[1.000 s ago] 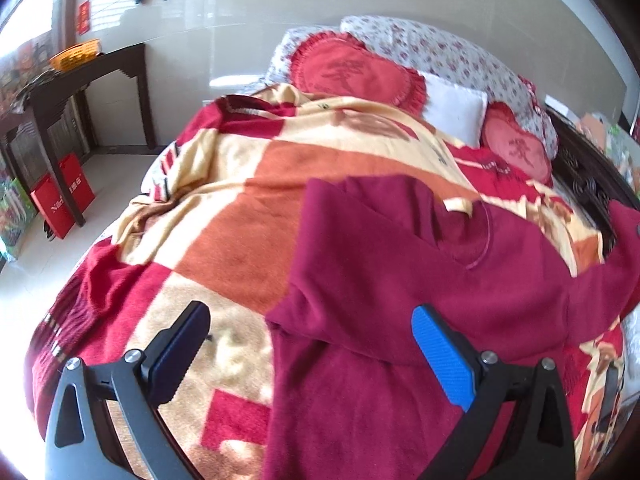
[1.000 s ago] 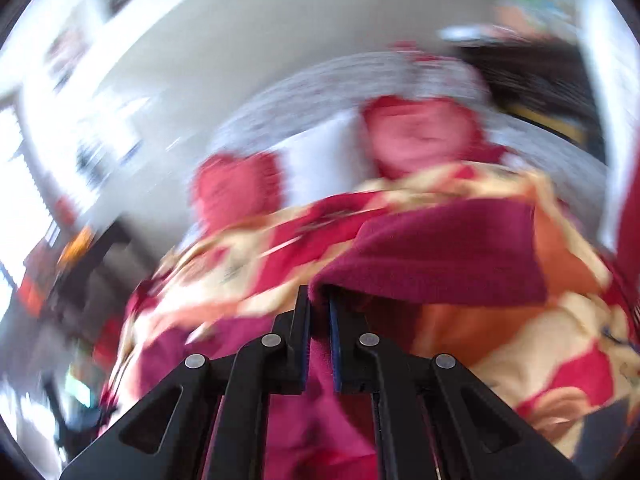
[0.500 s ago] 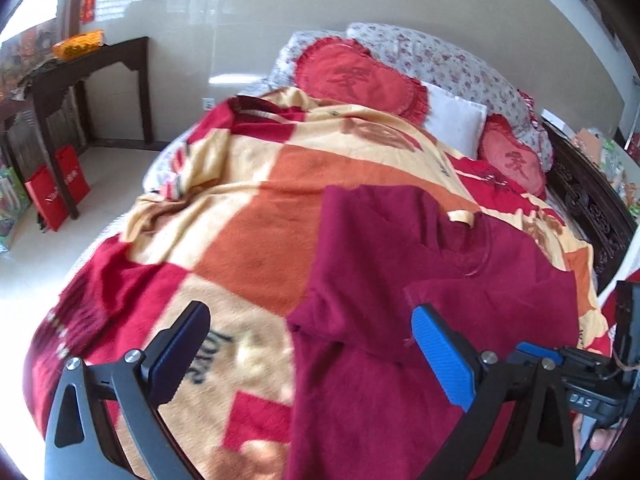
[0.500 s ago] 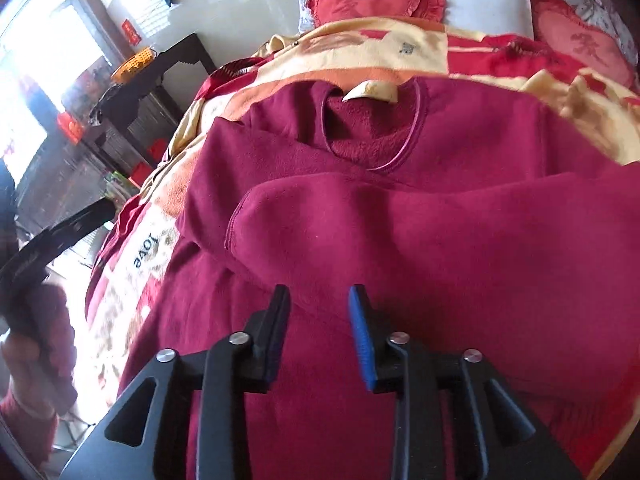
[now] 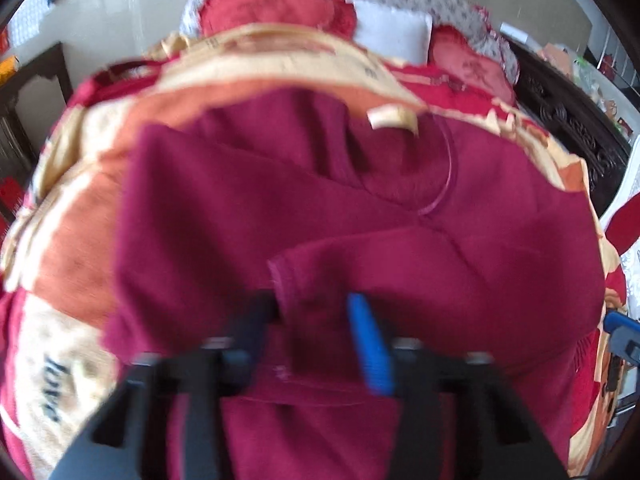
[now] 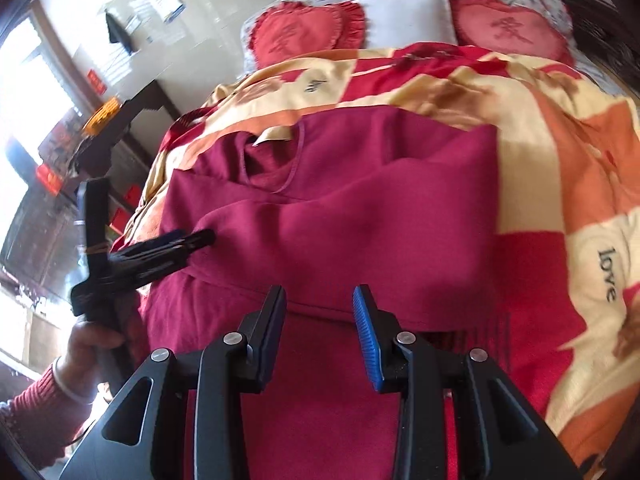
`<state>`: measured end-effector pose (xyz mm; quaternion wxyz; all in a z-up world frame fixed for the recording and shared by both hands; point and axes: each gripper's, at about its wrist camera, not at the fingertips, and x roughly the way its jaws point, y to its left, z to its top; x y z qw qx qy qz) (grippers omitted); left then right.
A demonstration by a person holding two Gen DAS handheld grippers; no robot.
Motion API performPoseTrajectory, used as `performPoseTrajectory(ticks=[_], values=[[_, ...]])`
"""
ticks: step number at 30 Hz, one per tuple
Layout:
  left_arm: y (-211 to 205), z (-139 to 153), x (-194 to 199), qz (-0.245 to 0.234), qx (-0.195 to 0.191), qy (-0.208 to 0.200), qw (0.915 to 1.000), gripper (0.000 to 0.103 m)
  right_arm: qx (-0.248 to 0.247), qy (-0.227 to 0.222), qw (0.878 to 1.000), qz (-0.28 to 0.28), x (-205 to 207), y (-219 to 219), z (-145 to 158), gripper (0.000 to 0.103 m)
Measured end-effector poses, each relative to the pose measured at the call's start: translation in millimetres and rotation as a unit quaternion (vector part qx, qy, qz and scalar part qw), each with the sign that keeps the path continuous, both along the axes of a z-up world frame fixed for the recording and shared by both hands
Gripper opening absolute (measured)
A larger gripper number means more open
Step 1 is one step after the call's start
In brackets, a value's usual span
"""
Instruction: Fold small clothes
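Maroon sweater (image 6: 360, 216) lies on the patterned blanket (image 6: 560, 128), both sleeves folded across its chest. Left gripper (image 5: 316, 320), jaws closing, has the sleeve cuff (image 5: 288, 276) between them. Right gripper (image 6: 320, 316), jaws opening and empty, hovers over the sweater's lower half

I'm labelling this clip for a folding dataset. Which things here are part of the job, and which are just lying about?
Part of the job:
- maroon sweater
- left gripper, closing at a sleeve cuff
- right gripper, opening

Lying about:
- patterned blanket
- heart cushions
- white pillow
- dark side table
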<state>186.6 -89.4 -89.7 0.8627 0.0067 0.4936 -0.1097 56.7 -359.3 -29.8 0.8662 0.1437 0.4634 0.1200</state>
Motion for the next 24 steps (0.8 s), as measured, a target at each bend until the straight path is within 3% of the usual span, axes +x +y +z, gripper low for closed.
performPoseTrajectory(ticks=[2, 6, 9, 11, 13, 15, 18, 24], values=[[1, 11, -3, 0.005, -0.007, -0.015, 0.9999, 0.015, -0.002, 0.000, 1.000, -0.009, -2, -8, 0, 0.016], [18, 56, -11, 0.004, -0.043, -0.064, 0.9970, 0.013, -0.004, -0.012, 1.000, -0.027, -3, -26, 4, 0.016], [35, 78, -5, 0.017, -0.023, -0.094, 0.9951, 0.013, -0.005, -0.018, 0.998, -0.054, 7, -40, 6, 0.017], [49, 72, 5, 0.041, -0.004, -0.085, 0.9955, 0.013, -0.003, -0.022, 0.997, -0.072, 16, -48, 5, 0.023], [60, 58, 14, 0.052, -0.010, -0.054, 0.9971, 0.013, -0.002, -0.021, 0.996, -0.090, 29, -53, 0, 0.033], [68, 39, 15, 0.061, -0.012, -0.026, 0.9978, 0.013, 0.001, -0.013, 0.995, -0.102, 45, -57, -7, 0.033], [73, 29, 12, 0.069, -0.006, -0.023, 0.9973, 0.013, 0.010, 0.003, 0.994, -0.109, 68, -60, -17, 0.033], [90, 37, 11, 0.094, -0.009, -0.042, 0.9946, 0.007, 0.003, 0.043, 0.994, -0.105, 101, -57, -38, 0.033]])
